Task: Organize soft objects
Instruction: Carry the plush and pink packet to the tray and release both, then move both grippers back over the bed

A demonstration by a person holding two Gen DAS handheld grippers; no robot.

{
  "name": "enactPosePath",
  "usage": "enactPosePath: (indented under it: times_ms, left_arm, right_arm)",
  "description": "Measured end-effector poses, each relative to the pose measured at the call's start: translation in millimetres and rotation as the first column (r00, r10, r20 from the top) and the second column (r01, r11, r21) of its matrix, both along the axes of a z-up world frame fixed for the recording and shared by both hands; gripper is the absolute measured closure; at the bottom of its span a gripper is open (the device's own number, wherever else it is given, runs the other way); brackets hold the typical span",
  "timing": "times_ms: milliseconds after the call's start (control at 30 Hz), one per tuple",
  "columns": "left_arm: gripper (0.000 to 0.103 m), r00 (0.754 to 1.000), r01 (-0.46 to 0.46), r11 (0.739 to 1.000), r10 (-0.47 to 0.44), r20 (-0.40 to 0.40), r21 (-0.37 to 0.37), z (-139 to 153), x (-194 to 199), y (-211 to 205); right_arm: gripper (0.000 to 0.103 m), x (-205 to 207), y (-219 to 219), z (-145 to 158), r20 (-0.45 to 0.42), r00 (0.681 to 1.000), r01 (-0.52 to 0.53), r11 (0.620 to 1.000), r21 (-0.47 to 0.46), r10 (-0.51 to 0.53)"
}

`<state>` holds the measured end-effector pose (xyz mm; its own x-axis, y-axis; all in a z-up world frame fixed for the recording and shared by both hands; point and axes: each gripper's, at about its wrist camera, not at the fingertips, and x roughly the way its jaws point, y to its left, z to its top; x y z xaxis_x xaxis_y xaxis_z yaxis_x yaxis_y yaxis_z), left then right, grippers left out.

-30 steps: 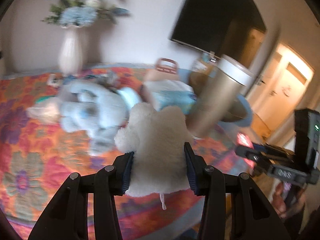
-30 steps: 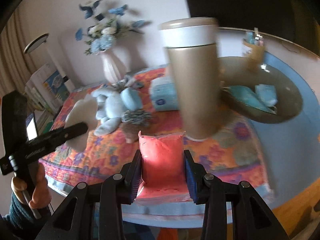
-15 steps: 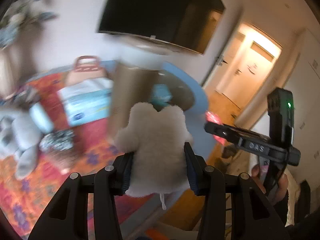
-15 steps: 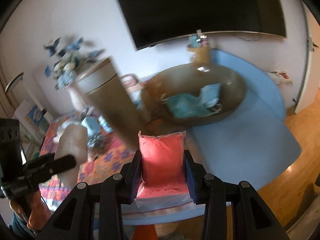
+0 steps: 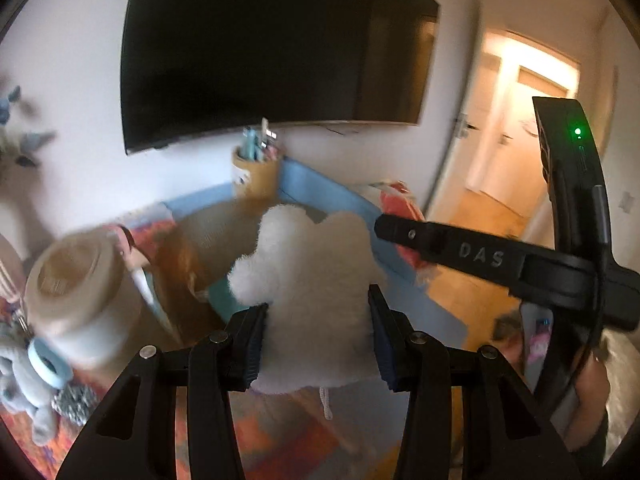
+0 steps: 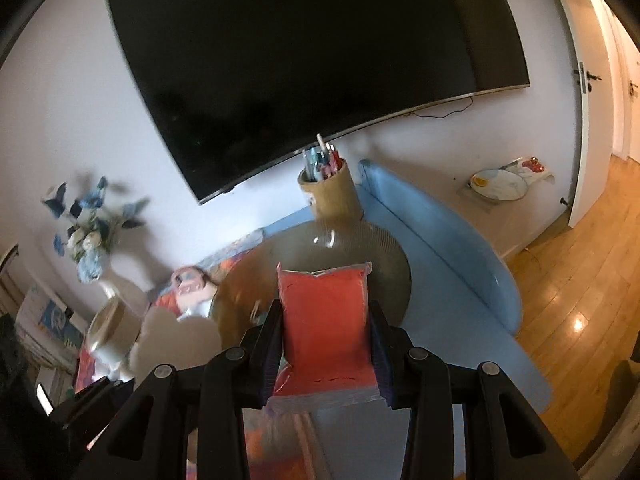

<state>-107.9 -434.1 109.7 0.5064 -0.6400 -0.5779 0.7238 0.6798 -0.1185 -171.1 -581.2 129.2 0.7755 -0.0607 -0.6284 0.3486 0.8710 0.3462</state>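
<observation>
Gripping white plush (image 5: 308, 300): left gripper (image 5: 316, 340); right gripper (image 6: 326, 354) clamping red packet (image 6: 324, 320)

The tan canister (image 5: 76, 300) at nine o'clock was smeared by motion blur. The grey plush toy (image 5: 24, 392) was cut off at the left edge. The white plush (image 5: 316, 300) hid much of the brown bowl (image 5: 216, 248) behind it.

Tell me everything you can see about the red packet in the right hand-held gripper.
The red packet is a soft, flat pouch of clear plastic film filled with orange-red material, with a crimped seal along its top edge. It stands upright, clamped on both sides between the pads of the right hand-held gripper, above the blue table.
</observation>
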Motion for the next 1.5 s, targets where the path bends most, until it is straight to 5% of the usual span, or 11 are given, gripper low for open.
enactPosePath:
  times_ms: [167,367,533,600,667,1100,1267,1367,1500]
  left_arm:
    - [0.060,0.993,-0.114,0.992,0.112,0.036,0.048,-6.9,25.8,-24.3]
    - [0.060,0.979,-0.199,0.973,0.202,-0.016,0.116,-29.5,56.4,-45.5]
    - [0.048,0.974,-0.222,0.958,0.225,0.004,0.184,-41.2,65.5,-57.2]
    - [0.023,0.977,-0.211,0.961,0.214,0.004,0.180,-42.8,65.4,-57.9]
    - [0.013,0.982,-0.189,0.969,0.191,0.004,0.157,-41.8,61.0,-57.2]
    - [0.012,0.999,-0.025,0.993,0.022,0.034,0.118,-21.4,3.5,-49.5]
    - [0.012,0.996,0.083,0.996,-0.083,0.009,0.039,3.4,-27.3,-14.5]
    - [0.012,0.984,0.161,0.987,-0.160,-0.071,0.001,17.3,-38.6,18.8]
    - [0.012,0.976,0.161,0.986,-0.164,-0.145,-0.034,22.8,-37.5,72.2]
  right_arm:
    - [0.065,45.5,-33.5,-14.2,-0.028,1.000,0.000,0.998,0.070,0.002]
    - [0.065,86.6,-55.7,-48.7,-0.096,0.995,-0.015,0.987,0.162,0.031]
    - [0.064,106.0,-56.8,-74.6,-0.169,0.983,-0.032,0.978,0.205,0.068]
    - [0.060,110.8,-57.8,-80.0,-0.188,0.979,-0.033,0.974,0.223,0.077]
    - [0.047,111.1,-58.9,-80.2,-0.188,0.979,-0.035,0.974,0.222,0.078]
    - [0.044,61.2,-63.3,-46.7,-0.082,0.996,-0.023,0.968,0.251,0.044]
    - [0.044,20.3,-58.9,-28.9,-0.022,1.000,-0.001,0.964,0.265,0.007]
    - [0.044,-6.0,-49.3,-22.5,0.016,1.000,0.008,0.963,0.270,-0.012]
    - [0.044,-34.2,-23.2,-20.7,0.067,0.998,-0.026,0.956,0.292,0.007]
